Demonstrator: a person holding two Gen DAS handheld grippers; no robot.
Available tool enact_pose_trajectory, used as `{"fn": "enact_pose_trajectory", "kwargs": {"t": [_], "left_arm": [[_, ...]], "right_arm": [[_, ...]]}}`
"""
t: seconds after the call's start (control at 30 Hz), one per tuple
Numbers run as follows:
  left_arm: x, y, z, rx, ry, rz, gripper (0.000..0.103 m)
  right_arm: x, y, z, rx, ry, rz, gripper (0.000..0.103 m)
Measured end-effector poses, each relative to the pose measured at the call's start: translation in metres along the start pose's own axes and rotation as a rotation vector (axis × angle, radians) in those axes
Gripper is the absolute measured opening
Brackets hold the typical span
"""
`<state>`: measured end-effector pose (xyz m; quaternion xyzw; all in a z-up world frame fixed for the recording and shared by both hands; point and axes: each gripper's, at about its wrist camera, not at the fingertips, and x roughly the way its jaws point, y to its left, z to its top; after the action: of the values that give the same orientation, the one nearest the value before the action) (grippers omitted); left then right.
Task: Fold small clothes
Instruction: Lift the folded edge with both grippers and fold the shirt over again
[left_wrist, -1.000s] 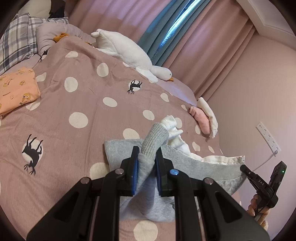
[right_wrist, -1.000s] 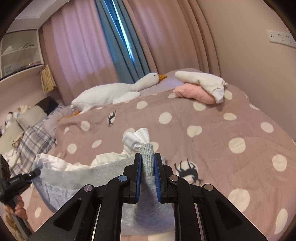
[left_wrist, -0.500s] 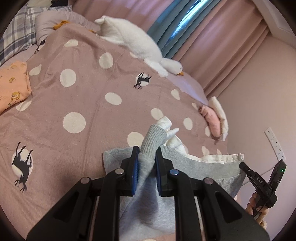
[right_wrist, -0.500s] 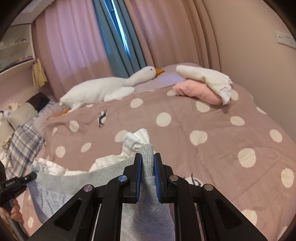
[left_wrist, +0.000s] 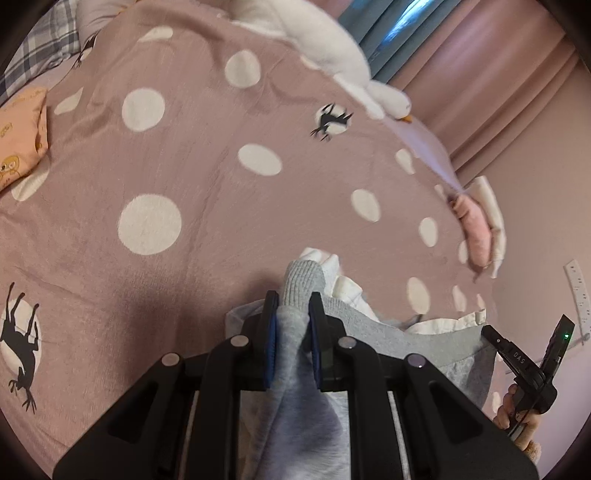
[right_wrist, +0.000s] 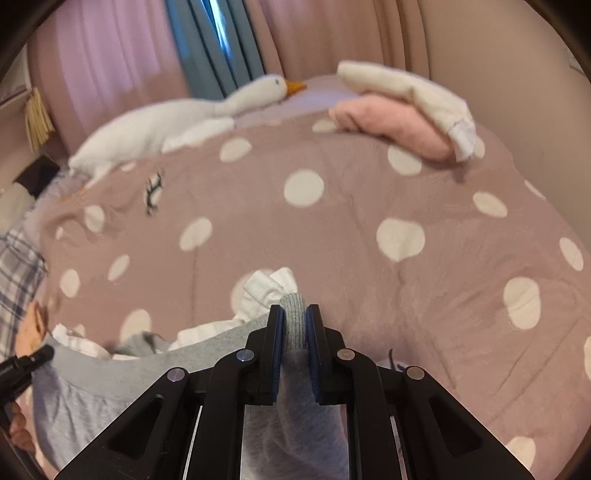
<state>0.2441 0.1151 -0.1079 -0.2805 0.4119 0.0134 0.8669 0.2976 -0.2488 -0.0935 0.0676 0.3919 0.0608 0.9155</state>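
Note:
A small grey garment with white ruffled trim (left_wrist: 399, 339) hangs stretched between my two grippers above the pink dotted bedspread (left_wrist: 184, 192). My left gripper (left_wrist: 291, 314) is shut on one grey ribbed cuff (left_wrist: 299, 280). My right gripper (right_wrist: 294, 328) is shut on the other grey cuff (right_wrist: 293, 317), with white trim (right_wrist: 266, 291) bunched beside it. The grey body also shows in the right wrist view (right_wrist: 110, 380). The right gripper shows at the right edge of the left wrist view (left_wrist: 528, 369).
A white goose plush (right_wrist: 177, 122) lies at the far side by the curtains. Folded pink and cream clothes (right_wrist: 406, 110) sit at the far right of the bed. An orange folded garment (left_wrist: 22, 133) and a plaid pillow (left_wrist: 48, 33) lie to the left.
Both grippers have moved forward and lower over the bed with the grey garment held between them; the bedspread looks closer and the views are blurred by motion.

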Motion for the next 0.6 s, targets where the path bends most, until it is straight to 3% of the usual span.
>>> {"fn": "enact_pose_trajectory", "kwargs": {"t": [0.3, 0.6], "left_arm": [[0.031, 0.021, -0.008, -0.024, 0.070, 0.065, 0.016], [0.048, 0.034, -0.013, -0.036, 0.091, 0.098, 0.019]], "right_arm": [[0.045, -0.014, -0.018, 0.024, 0.114, -0.057, 0.013], [0.062, -0.017, -0.023, 0.022, 0.154, -0.076, 0.013]]}}
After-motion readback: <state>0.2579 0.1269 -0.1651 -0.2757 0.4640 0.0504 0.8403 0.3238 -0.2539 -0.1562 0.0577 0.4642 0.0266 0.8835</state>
